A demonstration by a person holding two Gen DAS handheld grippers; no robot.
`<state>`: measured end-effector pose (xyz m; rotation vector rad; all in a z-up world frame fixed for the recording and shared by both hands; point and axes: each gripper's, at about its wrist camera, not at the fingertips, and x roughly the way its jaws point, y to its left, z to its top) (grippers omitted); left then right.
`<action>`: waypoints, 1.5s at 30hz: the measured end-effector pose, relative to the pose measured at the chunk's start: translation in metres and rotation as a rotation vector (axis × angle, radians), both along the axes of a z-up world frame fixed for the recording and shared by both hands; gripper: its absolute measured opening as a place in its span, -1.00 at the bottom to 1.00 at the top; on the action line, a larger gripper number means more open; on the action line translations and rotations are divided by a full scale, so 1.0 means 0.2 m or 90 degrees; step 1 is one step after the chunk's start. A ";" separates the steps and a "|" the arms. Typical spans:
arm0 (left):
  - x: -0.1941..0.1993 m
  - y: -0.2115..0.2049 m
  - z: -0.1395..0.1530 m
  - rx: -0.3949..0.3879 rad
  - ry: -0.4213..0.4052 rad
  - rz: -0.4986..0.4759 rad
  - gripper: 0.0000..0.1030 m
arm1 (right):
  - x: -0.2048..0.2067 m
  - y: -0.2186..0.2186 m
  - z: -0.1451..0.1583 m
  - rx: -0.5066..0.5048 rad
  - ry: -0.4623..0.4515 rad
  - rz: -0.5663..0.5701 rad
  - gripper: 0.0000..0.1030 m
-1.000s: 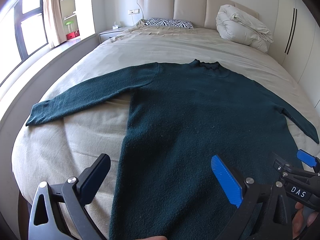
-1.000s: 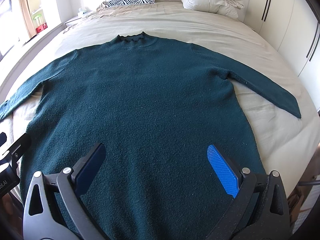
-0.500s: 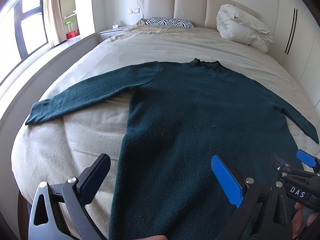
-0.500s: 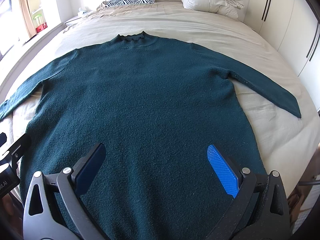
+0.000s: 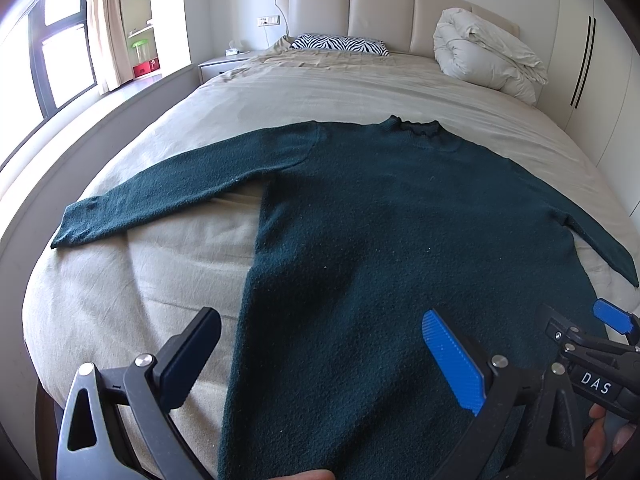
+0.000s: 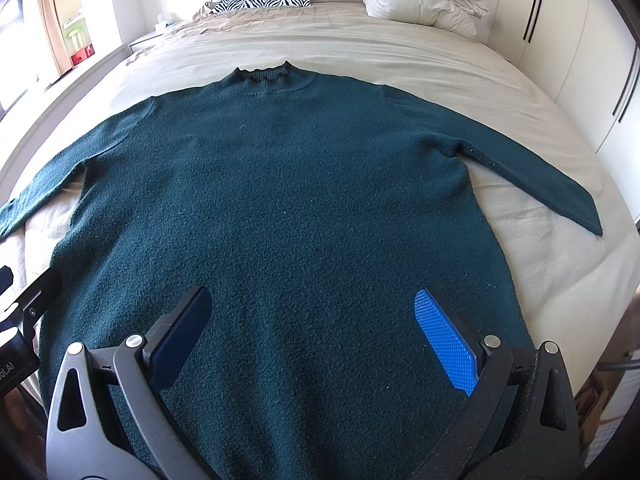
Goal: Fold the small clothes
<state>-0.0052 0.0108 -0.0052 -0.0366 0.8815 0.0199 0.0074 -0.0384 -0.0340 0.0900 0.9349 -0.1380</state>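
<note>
A dark teal long-sleeved sweater [image 5: 380,216] lies flat on the beige bed, collar toward the headboard, both sleeves spread out to the sides; it also fills the right wrist view [image 6: 280,200]. My left gripper [image 5: 320,344] is open and empty, hovering above the sweater's lower left hem edge. My right gripper [image 6: 312,320] is open and empty above the lower middle of the sweater; it also shows at the right edge of the left wrist view [image 5: 600,344]. The hem itself is hidden under the grippers.
The bed [image 5: 320,92] has a zebra-print pillow [image 5: 340,44] and a bundled white duvet [image 5: 488,56] by the padded headboard. A window ledge [image 5: 100,120] runs along the left; wardrobe doors [image 6: 580,48] stand on the right.
</note>
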 end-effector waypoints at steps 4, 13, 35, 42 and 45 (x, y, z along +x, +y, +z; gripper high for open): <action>0.00 0.00 0.00 0.000 0.000 0.000 1.00 | 0.00 0.00 0.00 -0.001 0.000 0.000 1.00; -0.01 0.00 -0.01 0.000 0.001 0.001 1.00 | 0.00 0.01 0.00 -0.002 0.001 0.001 1.00; -0.02 0.01 -0.01 0.008 0.002 0.000 1.00 | 0.03 0.03 0.00 -0.005 0.004 0.007 1.00; 0.00 0.26 0.02 -0.114 -0.006 0.025 1.00 | 0.06 0.00 0.04 0.039 -0.027 0.020 1.00; 0.04 0.48 0.05 -0.216 -0.038 0.050 1.00 | 0.07 -0.04 0.10 0.095 -0.064 0.024 1.00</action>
